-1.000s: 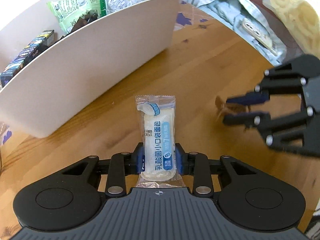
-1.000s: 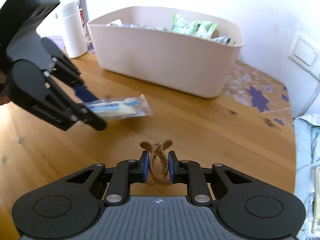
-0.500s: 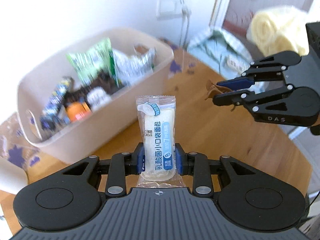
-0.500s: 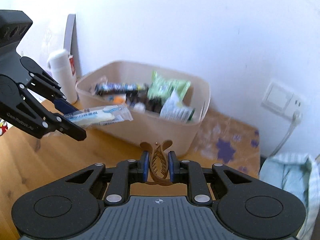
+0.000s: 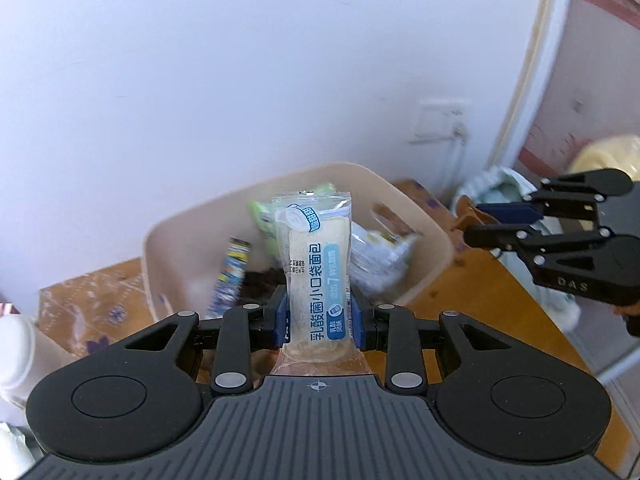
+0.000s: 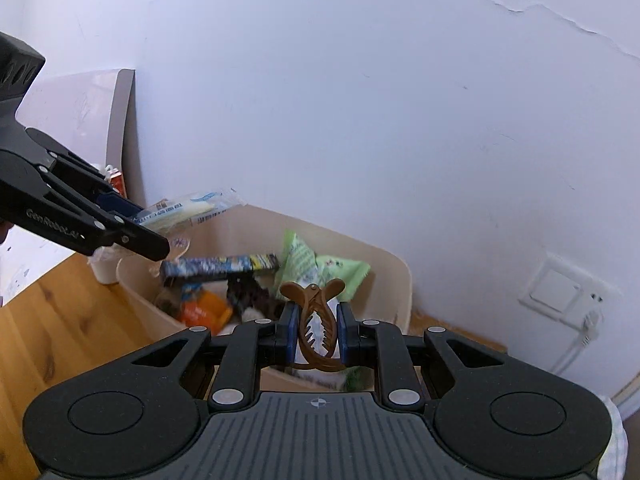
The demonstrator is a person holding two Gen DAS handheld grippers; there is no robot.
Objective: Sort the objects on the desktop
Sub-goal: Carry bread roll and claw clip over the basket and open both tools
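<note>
In the left wrist view, the left gripper (image 5: 318, 316) is closed on a bread packet (image 5: 316, 272), which stands upright between its blue pads. Behind the packet is a beige bin (image 5: 432, 232) on the wooden table (image 5: 492, 300); snack bags lie inside it. At the right, the right gripper (image 5: 468, 224) is seen from the side, with a brown clip between its fingers.

In the right wrist view, the right gripper (image 6: 318, 336) is closed on the brown hair clip (image 6: 314, 320), held above the bin (image 6: 400, 280). At the left, the left gripper (image 6: 148, 232) holds the bread packet (image 6: 188, 210) over the far left part of the bin. A white socket (image 6: 554, 294) is on the wall.
</note>
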